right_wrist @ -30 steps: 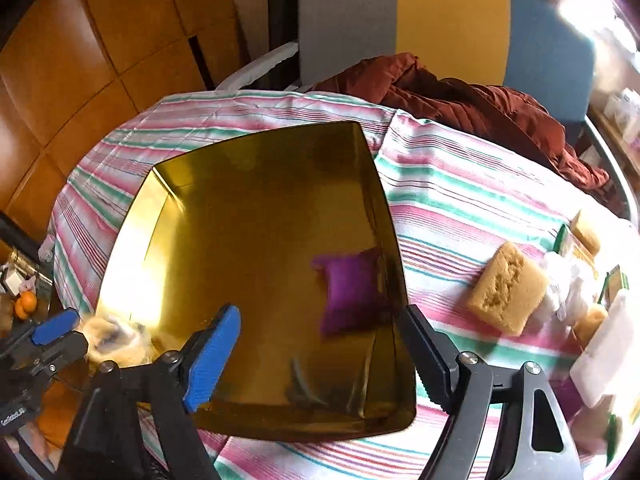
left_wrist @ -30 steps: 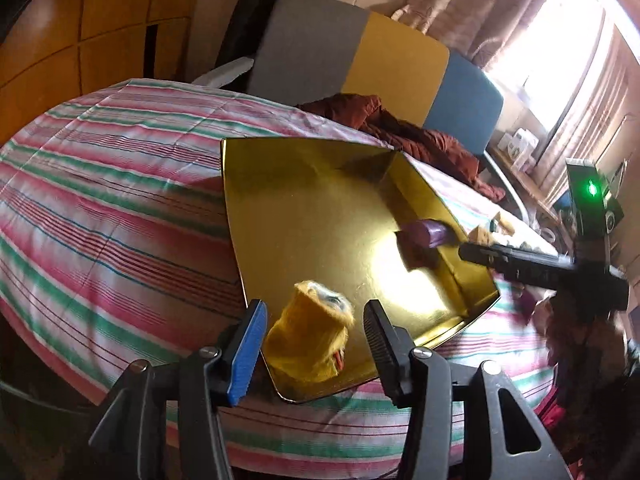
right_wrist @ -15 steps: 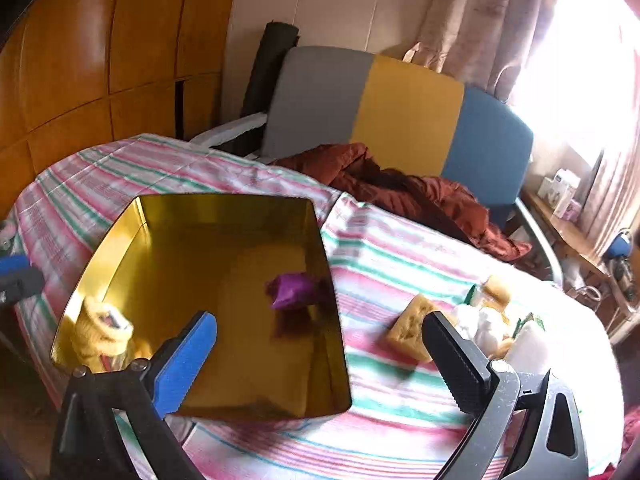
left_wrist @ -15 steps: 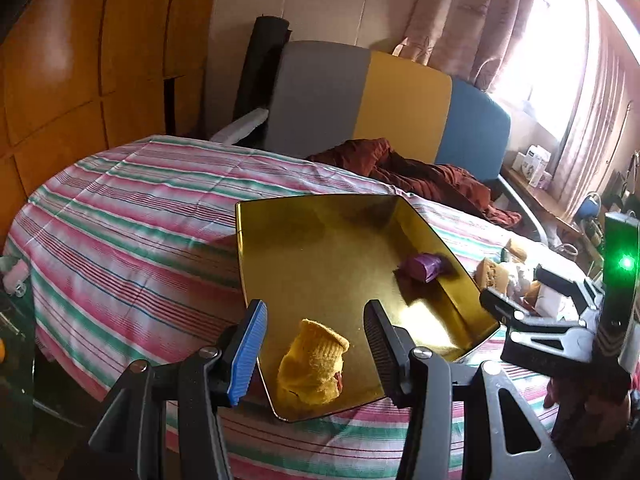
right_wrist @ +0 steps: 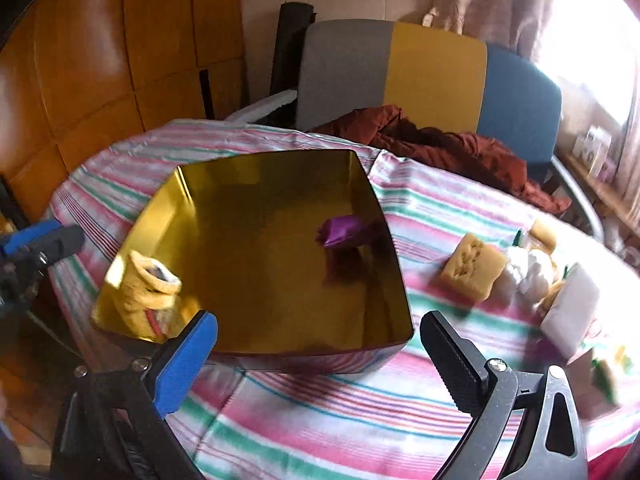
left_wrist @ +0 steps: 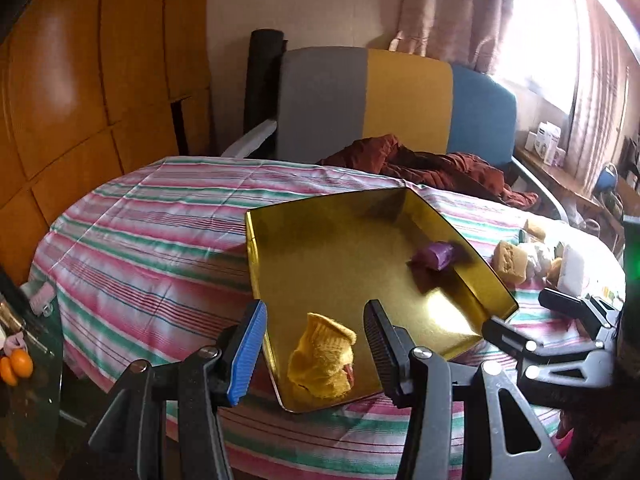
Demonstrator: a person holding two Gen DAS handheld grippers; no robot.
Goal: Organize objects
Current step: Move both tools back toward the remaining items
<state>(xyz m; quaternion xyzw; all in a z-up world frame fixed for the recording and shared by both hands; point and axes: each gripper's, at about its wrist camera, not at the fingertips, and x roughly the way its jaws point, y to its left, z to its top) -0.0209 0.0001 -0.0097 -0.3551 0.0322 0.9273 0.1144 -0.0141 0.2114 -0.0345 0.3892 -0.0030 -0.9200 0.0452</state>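
Note:
A shiny gold tray (left_wrist: 328,248) (right_wrist: 260,280) lies on the striped tablecloth. In it are a yellow knitted sock (left_wrist: 322,360) (right_wrist: 146,298) at the near left corner and a purple bundle (left_wrist: 438,255) (right_wrist: 340,231) at the right side. My left gripper (left_wrist: 316,350) is open and empty, back from the tray's near corner, with the sock seen between its fingers. My right gripper (right_wrist: 318,354) is open and empty, above the table's front edge, before the tray. It also shows in the left wrist view (left_wrist: 540,324) to the tray's right.
To the tray's right lie a yellow sponge (right_wrist: 472,268) (left_wrist: 510,260), a white block (right_wrist: 570,316) and several small items. A brown garment (right_wrist: 440,148) lies on a grey, yellow and blue chair (right_wrist: 432,76) behind the table. A glass side table with small oranges (left_wrist: 16,366) stands at the left.
Both grippers have pulled back and up from the tray, so more of the room shows. The sock and the purple bundle stay in the tray.

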